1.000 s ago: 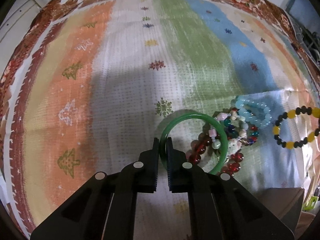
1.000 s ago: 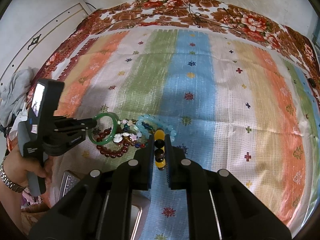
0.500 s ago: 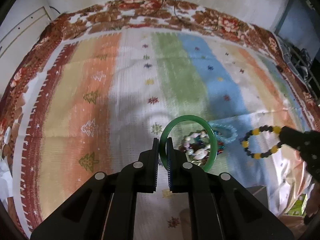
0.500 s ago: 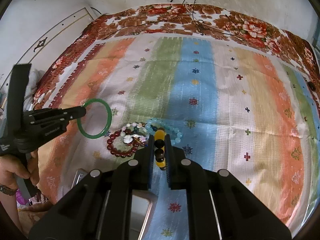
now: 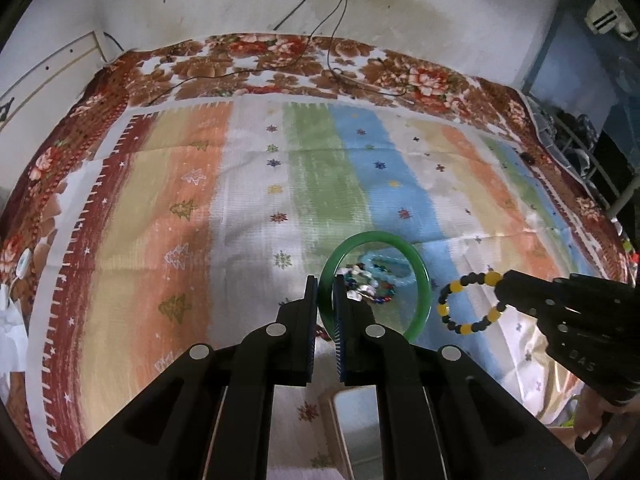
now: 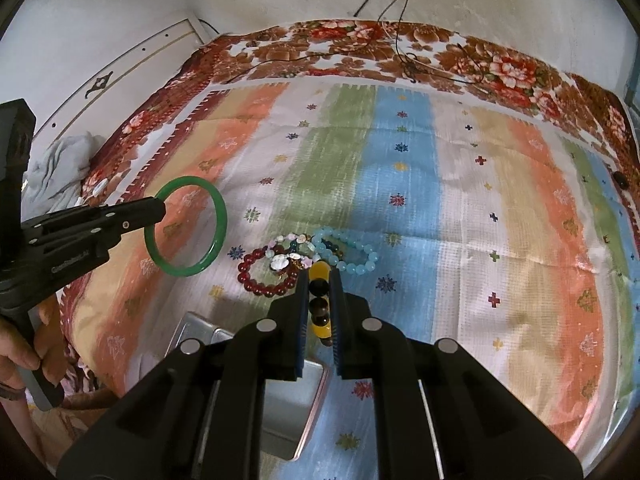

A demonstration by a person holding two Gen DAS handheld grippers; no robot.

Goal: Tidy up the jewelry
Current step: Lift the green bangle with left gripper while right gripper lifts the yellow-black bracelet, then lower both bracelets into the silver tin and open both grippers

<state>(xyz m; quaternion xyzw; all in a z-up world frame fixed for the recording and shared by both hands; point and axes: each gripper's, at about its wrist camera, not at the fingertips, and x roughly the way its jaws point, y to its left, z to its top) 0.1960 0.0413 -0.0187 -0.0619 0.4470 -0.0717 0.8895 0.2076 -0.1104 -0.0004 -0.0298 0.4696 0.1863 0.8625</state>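
Observation:
My left gripper [image 5: 327,286] is shut on a green bangle [image 5: 420,272] and holds it up above the striped bedspread; it also shows in the right wrist view [image 6: 218,236]. My right gripper [image 6: 319,280] is shut on a yellow-and-black bead bracelet [image 6: 320,292], lifted off the cloth, and the bracelet hangs as a ring in the left wrist view [image 5: 452,312]. On the cloth lie a dark red bead bracelet [image 6: 256,276], a mixed shell-and-stone bracelet [image 6: 290,258] and a light blue bead bracelet [image 6: 352,256].
A metal tray [image 6: 288,412] with a pink rim lies at the near edge of the bed, under both grippers; it also shows in the left wrist view [image 5: 356,420]. Cables [image 5: 332,72] trail over the far floral border. A grey cloth [image 6: 60,168] lies at the left.
Both grippers have risen from the cloth with their bracelets. The green bangle has come away from the pile to the left, and the yellow-and-black bracelet has lifted clear.

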